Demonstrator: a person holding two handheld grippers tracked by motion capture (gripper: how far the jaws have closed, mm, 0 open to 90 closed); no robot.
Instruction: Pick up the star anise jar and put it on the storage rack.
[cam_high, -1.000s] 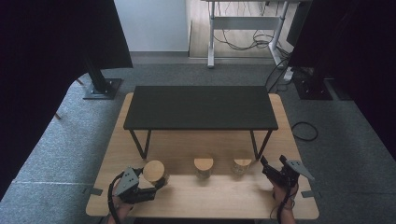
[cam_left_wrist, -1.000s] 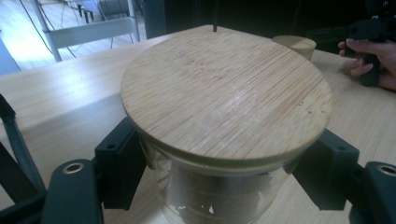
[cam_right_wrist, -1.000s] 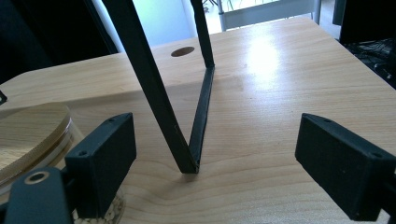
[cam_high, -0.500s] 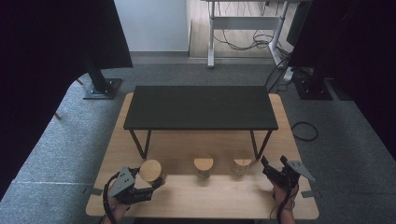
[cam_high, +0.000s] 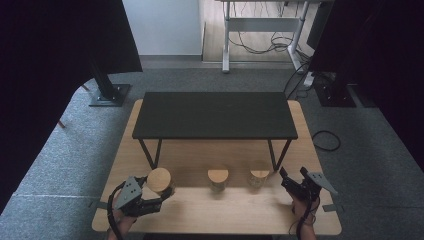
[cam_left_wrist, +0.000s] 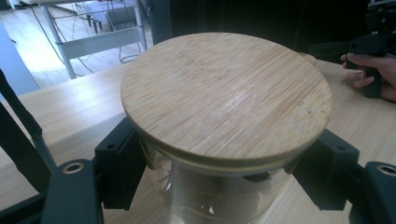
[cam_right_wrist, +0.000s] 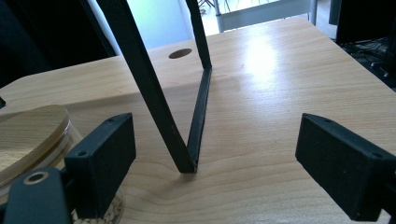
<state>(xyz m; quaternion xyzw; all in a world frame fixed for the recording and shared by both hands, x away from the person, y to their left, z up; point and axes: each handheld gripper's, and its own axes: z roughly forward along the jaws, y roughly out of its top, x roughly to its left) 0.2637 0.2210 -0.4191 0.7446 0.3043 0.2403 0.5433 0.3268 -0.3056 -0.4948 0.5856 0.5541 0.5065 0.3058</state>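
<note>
At the near left corner of the worktop (cam_high: 200, 215), my left tongs (cam_high: 159, 196) are clamped on the left jar (cam_left_wrist: 219, 186), pads on the glass just under its bamboo lid (cam_left_wrist: 226, 95). Glass is stiff, slick and breakable, probably some heft, so I'd keep the grip on the body below the rim; the lid may just lift off. My right tongs (cam_right_wrist: 215, 163) stand open, holding nothing, by the black shelf's leg (cam_right_wrist: 154, 93), beside the right jar (cam_high: 259, 175). Middle jar (cam_high: 218, 177) sits between.

Three glass jars with wooden lids (cam_high: 218, 176); one black shelf (cam_high: 215, 115); one wooden table (cam_high: 300, 220); two tools (cam_high: 287, 176).
</note>
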